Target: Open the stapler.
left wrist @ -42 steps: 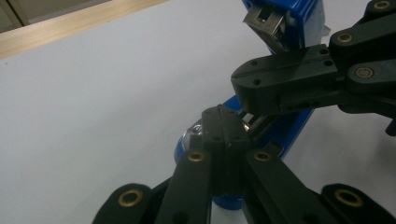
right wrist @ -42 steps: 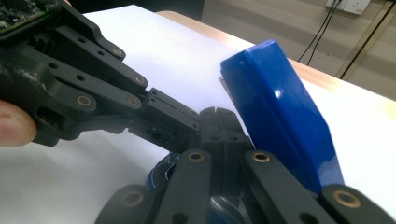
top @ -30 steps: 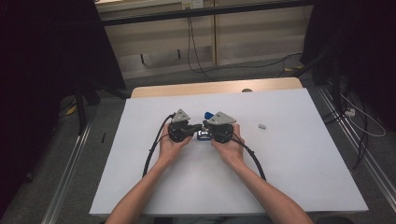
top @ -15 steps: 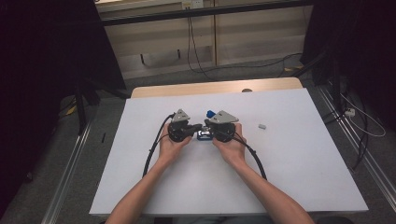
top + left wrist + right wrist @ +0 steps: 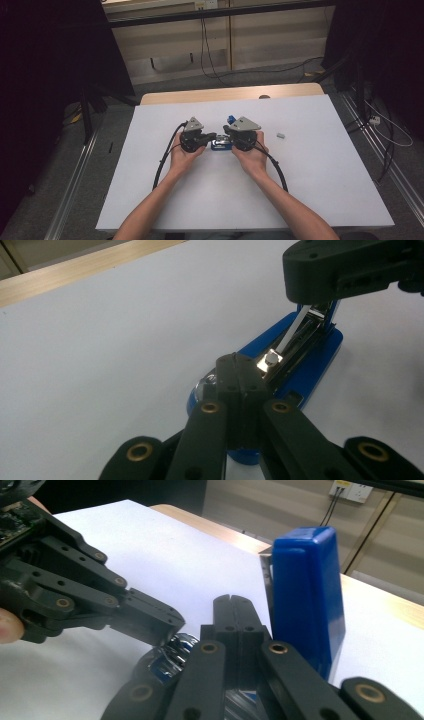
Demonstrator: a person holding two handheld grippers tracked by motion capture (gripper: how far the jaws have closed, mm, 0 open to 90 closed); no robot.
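A blue stapler (image 5: 220,145) lies open on the white table (image 5: 310,190) between my two hands. Its blue lid (image 5: 306,595) stands upright; the metal staple rail (image 5: 300,332) is bared above the base (image 5: 310,370). My left gripper (image 5: 240,367) is shut, its tips resting against the rail beside a small metal pin. My right gripper (image 5: 231,602) is shut too, low over the base beside the lid. In the high view the left gripper (image 5: 212,136) and the right gripper (image 5: 226,131) meet tip to tip over the stapler.
A small pale block (image 5: 281,135) lies on the table right of my right hand. Black cables (image 5: 165,160) trail from both grippers toward the front edge. A wooden strip (image 5: 230,94) runs along the far edge.
The right gripper has edged slightly to the right. Otherwise both hands stay at the stapler.
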